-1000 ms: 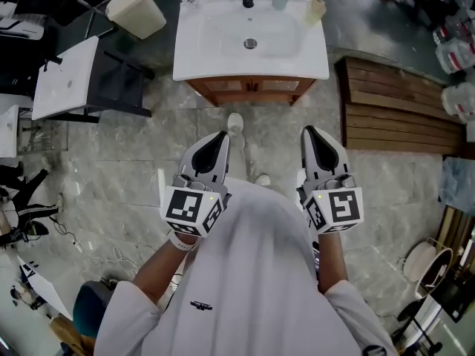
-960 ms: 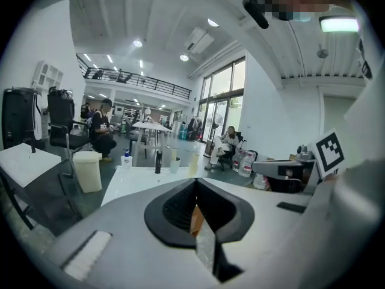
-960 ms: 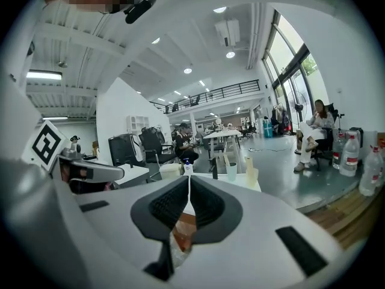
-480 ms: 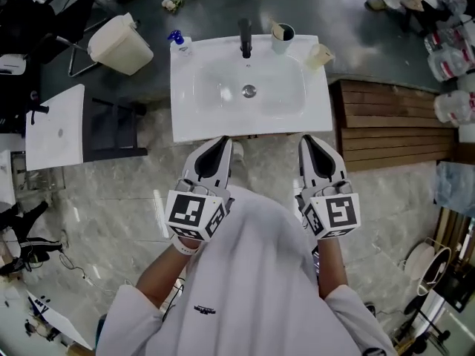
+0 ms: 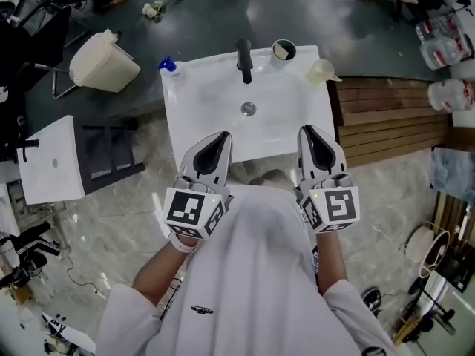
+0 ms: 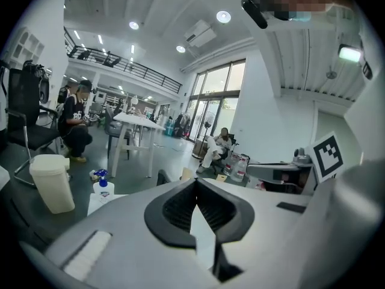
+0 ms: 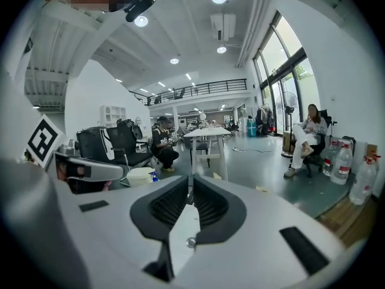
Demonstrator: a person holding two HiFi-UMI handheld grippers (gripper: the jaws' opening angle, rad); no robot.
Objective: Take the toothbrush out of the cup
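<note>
The cup [image 5: 283, 50] stands at the sink's [image 5: 194, 128] back edge, just right of the tap [image 5: 244, 59]. The toothbrush [image 5: 277, 48] rests inside it, probably stored there for easy reach. The left tool [image 5: 220, 136] and right tool [image 5: 309, 130] hover over the near edge, well short of the cup. Each has its jaws pressed together on nothing, so one must open before grasping.

cup [image 5: 285, 51] upright at sink's [image 5: 211, 99] back — toothbrush [image 5: 277, 47] inside.
</note>
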